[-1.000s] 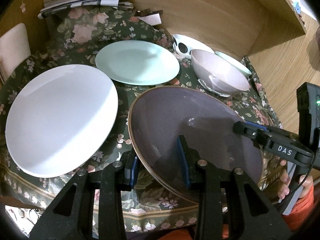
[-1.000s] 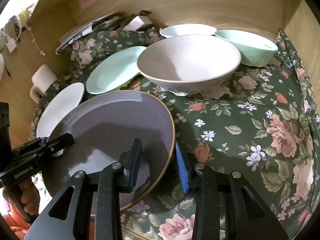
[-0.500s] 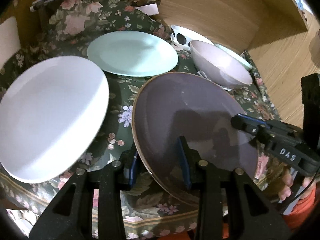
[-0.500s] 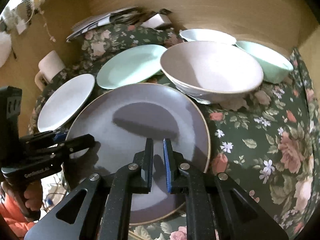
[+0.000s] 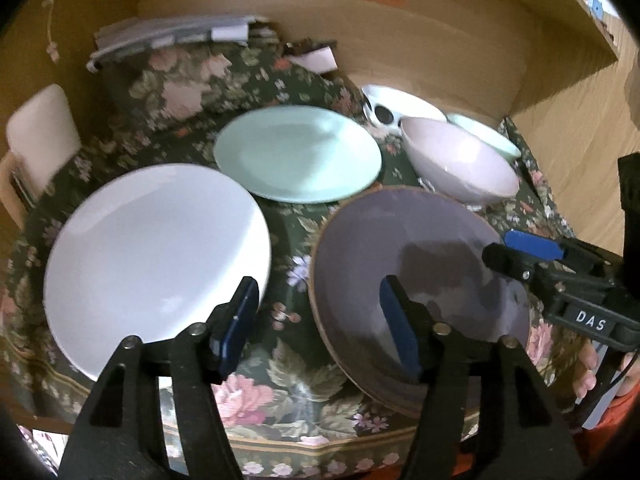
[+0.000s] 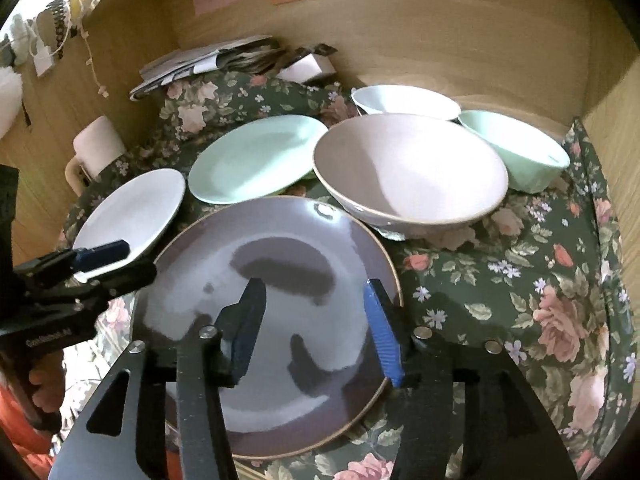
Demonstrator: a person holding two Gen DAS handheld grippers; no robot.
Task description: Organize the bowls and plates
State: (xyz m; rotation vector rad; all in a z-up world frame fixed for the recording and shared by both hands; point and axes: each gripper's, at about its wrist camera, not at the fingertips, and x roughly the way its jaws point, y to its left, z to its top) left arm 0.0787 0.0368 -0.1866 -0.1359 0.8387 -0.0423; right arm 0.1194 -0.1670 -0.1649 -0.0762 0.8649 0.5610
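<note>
A purple plate (image 5: 400,248) (image 6: 280,248) with a tan rim lies flat on the floral tablecloth (image 6: 520,280). My left gripper (image 5: 318,324) straddles its left rim; the jaws are opening and no pad presses on it. My right gripper (image 6: 314,326) hovers over the plate's near right part, jaws also opening, with nothing gripped. Each gripper shows in the other's view: the right gripper (image 5: 520,256), the left gripper (image 6: 100,260). A white plate (image 5: 152,264) (image 6: 132,208) lies to the left, with a mint plate (image 5: 296,152) (image 6: 256,156) behind.
A pale pink bowl (image 6: 408,168), a mint bowl (image 6: 516,148) and a white bowl (image 6: 404,100) stand at the back right. Papers (image 6: 208,60) lie on a cushion at the back. Wooden walls (image 6: 440,40) enclose the table. A paper roll (image 6: 100,144) stands at the left.
The purple plate was tilted up with the left jaws on its rim; it now lies flat. Both grippers' jaws have spread wide and drawn back slightly.
</note>
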